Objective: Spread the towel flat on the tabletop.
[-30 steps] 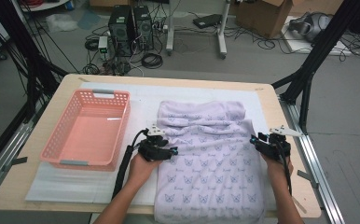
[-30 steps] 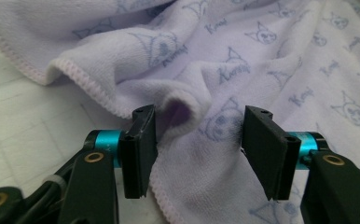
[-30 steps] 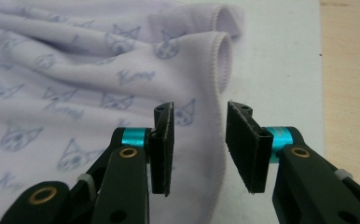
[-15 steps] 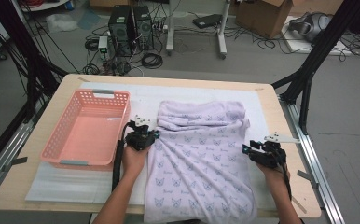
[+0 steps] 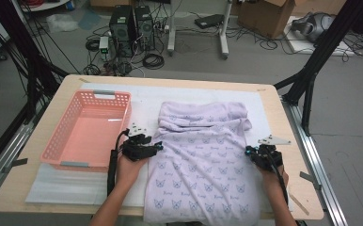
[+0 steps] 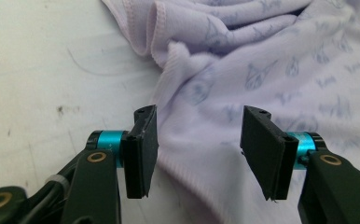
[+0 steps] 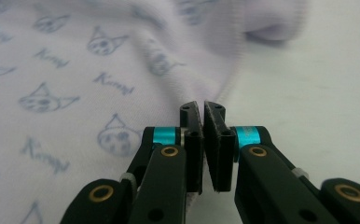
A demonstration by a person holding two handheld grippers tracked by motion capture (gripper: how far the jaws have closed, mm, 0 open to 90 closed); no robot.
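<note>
A lilac garment [image 5: 203, 155] printed with small cat faces lies spread on the white mat, its lower hem hanging off the near table edge. My left gripper [image 5: 157, 146] sits at the garment's left edge, open. In the left gripper view its jaws [image 6: 199, 128] straddle the ribbed hem of the cloth [image 6: 262, 70] without touching it. My right gripper [image 5: 249, 151] is at the garment's right edge. In the right gripper view the right gripper [image 7: 201, 112] is shut, with the edge of the fabric [image 7: 52, 70] pinched between the pads.
An empty pink plastic basket [image 5: 86, 165] stands on the mat just left of my left hand. The white mat [image 5: 142, 99] covers most of the wooden table [image 5: 292, 141]. Past the far edge, the floor holds cables, computer towers and boxes.
My left gripper has shifted left, from on top of the garment to its left edge. My right gripper has come a little nearer and inward along the right edge.
</note>
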